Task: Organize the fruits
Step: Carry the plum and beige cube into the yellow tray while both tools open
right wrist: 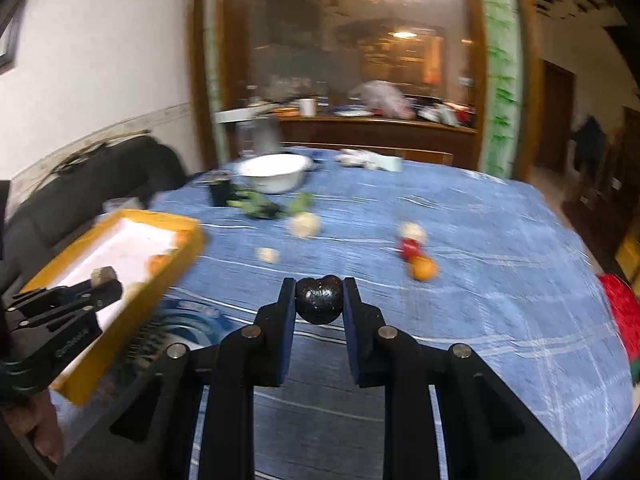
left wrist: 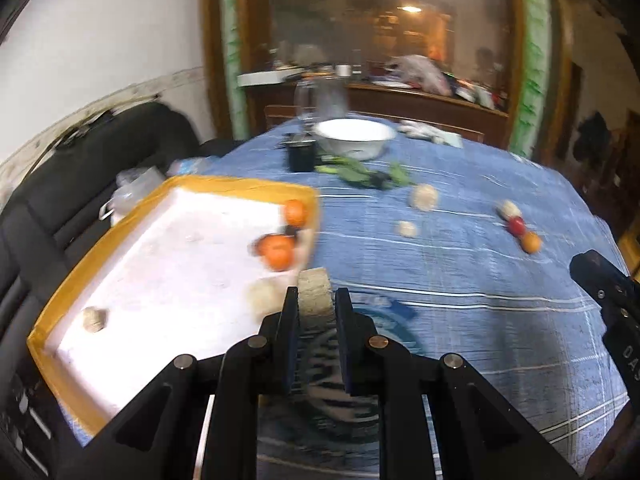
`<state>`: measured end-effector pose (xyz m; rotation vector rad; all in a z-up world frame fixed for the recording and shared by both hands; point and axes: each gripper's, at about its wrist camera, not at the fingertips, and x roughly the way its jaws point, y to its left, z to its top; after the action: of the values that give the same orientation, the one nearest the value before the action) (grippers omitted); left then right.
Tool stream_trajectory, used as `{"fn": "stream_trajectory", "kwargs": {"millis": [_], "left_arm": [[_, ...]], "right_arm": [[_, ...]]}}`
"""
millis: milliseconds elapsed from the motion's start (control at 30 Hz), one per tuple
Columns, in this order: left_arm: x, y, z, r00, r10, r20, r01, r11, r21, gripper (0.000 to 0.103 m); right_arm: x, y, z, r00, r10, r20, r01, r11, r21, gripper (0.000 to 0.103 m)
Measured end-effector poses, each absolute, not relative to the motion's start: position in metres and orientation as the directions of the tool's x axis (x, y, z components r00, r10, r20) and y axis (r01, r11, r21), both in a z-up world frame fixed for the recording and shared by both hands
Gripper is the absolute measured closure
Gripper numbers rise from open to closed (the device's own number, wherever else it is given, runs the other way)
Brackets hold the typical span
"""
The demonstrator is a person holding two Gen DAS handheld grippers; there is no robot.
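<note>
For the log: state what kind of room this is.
Probably a home dining room. A table under a blue cloth holds a white bowl and loose fruit, a dark sofa stands beside it, and a cluttered wooden sideboard sits behind.

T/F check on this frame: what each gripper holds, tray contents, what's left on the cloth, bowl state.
1. The left gripper is shut on a pale tan piece. True.
2. The right gripper is open and holds nothing. False: it is shut on a dark round fruit.
3. The yellow-rimmed tray holds two orange fruits. True.
4. The white bowl is full of fruit. False: no fruit shows inside it.
5. A red fruit and an orange one lie on the blue cloth, outside the tray. True.
6. The tray sits to the right of both grippers. False: it is on the left.
</note>
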<state>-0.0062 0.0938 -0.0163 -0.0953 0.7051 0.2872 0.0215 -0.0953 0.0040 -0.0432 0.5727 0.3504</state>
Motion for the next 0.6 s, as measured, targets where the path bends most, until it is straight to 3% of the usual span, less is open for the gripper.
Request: {"fn": "stream_trajectory", "kwargs": {"millis": [333, 600], "left_arm": [[-0.035, 0.208, -0.022, 0.595, 0.390, -0.703, -0.551, 0.834, -0.004, 0.088], [-0.047, 0.238, -0.042, 0.532, 0.399, -0.747, -0.596, 0.803, 0.005, 0.087]], "right_arm": [[0.030, 0.039, 0.008, 0.583, 0.587, -0.562, -0.648, 0.753, 0.113, 0.079], [0.037, 0.117, -0.027, 0.450, 0.615, -0.648, -0.746, 0.657, 0.106, 0.078]]}}
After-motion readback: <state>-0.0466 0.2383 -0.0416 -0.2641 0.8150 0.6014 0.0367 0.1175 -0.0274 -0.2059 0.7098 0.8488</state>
